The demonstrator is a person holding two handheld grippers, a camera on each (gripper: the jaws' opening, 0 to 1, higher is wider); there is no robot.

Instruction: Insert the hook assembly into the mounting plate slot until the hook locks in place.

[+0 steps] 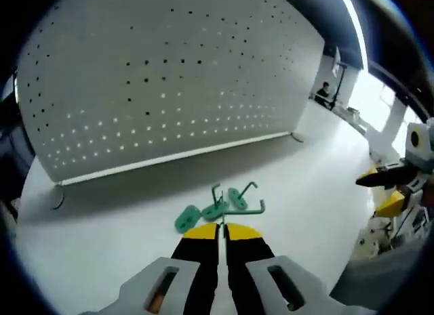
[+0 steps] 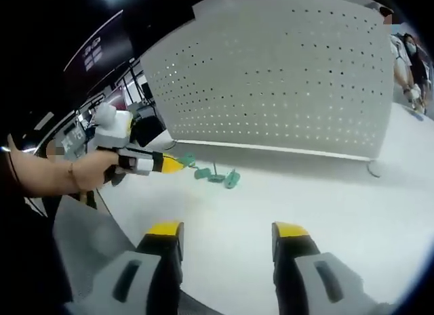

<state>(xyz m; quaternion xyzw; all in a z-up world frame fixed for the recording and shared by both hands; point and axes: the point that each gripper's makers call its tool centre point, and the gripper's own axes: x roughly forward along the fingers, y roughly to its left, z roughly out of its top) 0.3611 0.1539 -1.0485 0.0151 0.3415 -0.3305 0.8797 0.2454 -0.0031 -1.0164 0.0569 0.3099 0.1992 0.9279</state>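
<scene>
Now, at the start of the pick-up.
Step in hand: reaching for a hook; nothing inserted yet, by the look of it.
Hooks: green hooks (image 1: 218,208) lying in a loose cluster on the white worktop (image 1: 122,247), in front of the board and well short of it; also visible in the right gripper view as small green pieces (image 2: 215,175).
Board: white pegboard (image 1: 169,78) standing upright at the far side of the worktop, rows of small holes across it, on small feet at its lower corners.
Left tongs: left tongs (image 1: 221,231) pressed together, yellow tips right at the near edge of the hook cluster; whether a hook is pinched between them cannot be told. Seen from the other side, held in a hand (image 2: 85,171), tip pointing at the hooks.
Right tongs: right tongs (image 2: 227,235) wide apart, holding nothing, over bare worktop, well away from the hooks; visible at the right edge of the left gripper view too.
Next move, as a judgement: secure one hook out of the tangle without dragging its neighbours, then carry it up to a hole in the board with its prongs facing the surface.
Risk: interlocked hooks may lift together.
</scene>
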